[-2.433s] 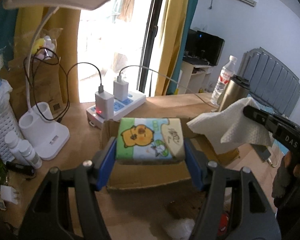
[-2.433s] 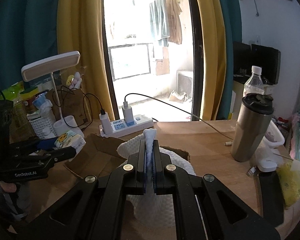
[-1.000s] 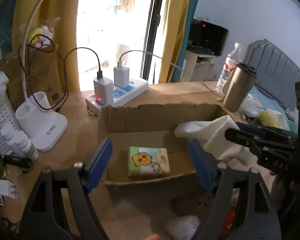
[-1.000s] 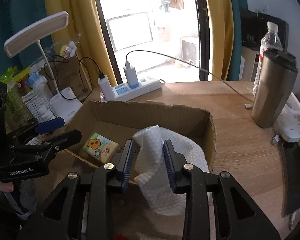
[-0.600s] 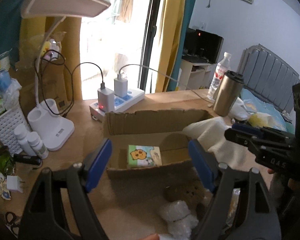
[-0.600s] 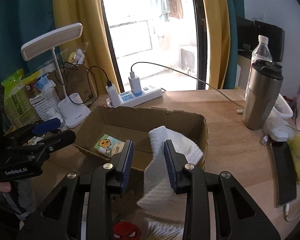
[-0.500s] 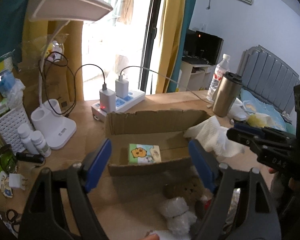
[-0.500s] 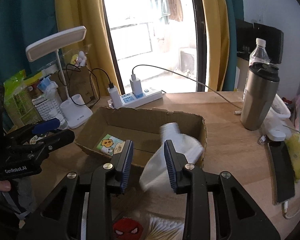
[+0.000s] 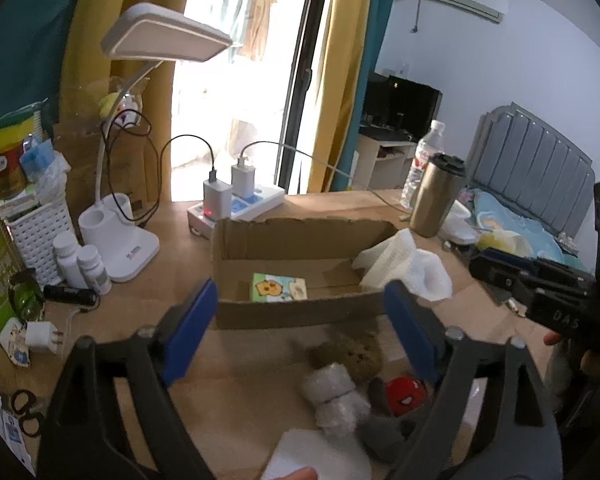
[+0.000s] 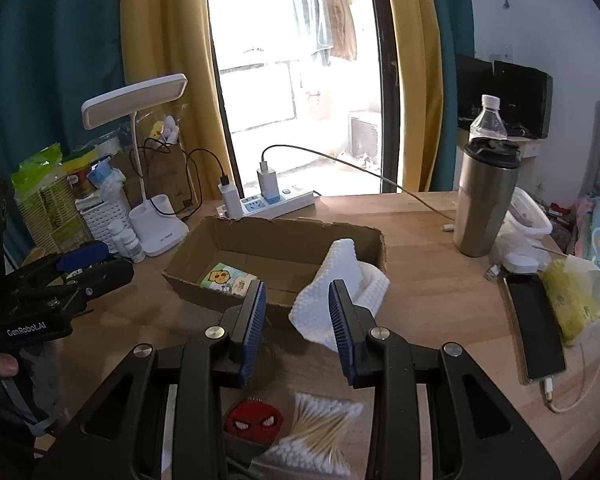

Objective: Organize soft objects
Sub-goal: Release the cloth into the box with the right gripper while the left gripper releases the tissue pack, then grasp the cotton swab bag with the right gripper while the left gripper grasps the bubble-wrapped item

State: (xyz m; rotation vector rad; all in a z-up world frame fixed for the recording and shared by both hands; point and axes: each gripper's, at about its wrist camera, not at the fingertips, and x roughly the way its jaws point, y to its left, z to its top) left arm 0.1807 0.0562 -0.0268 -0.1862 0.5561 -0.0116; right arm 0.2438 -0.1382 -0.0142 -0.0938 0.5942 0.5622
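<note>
Wooden desk (image 10: 440, 280), cluttered. Cardboard box (image 10: 284, 236) mid-desk, open top: the drop target. Tissue pack (image 10: 226, 278) flat on the box floor, left end. White towel (image 10: 342, 280) draped over the box's right front corner, half in, half hanging outside.

Left gripper (image 9: 300, 328): jaws opening, wide, nothing between them. Right gripper (image 10: 296, 320): parted, pads clear of the towel, nothing held.

Remaining soft items on the desk in front of the box: brown plush (image 9: 348, 354), white wrapped bundle (image 9: 334, 396), red spider-face toy (image 10: 254, 418).

Step in hand, by judgement: next pickup. Best done by descending straight over one item, jaws wide, pinching the bulk rather than the edge, lifting clear of the front wall before moving in. Worth tucking the towel fully inside too; likely to slip out.

In the way: cotton swabs (image 10: 320, 426) just beside the red toy, easy to snag. Items crowded together. Tumbler (image 10: 486, 200), phone (image 10: 536, 320), power strip (image 10: 276, 202) and lamp (image 10: 156, 224) well clear.
</note>
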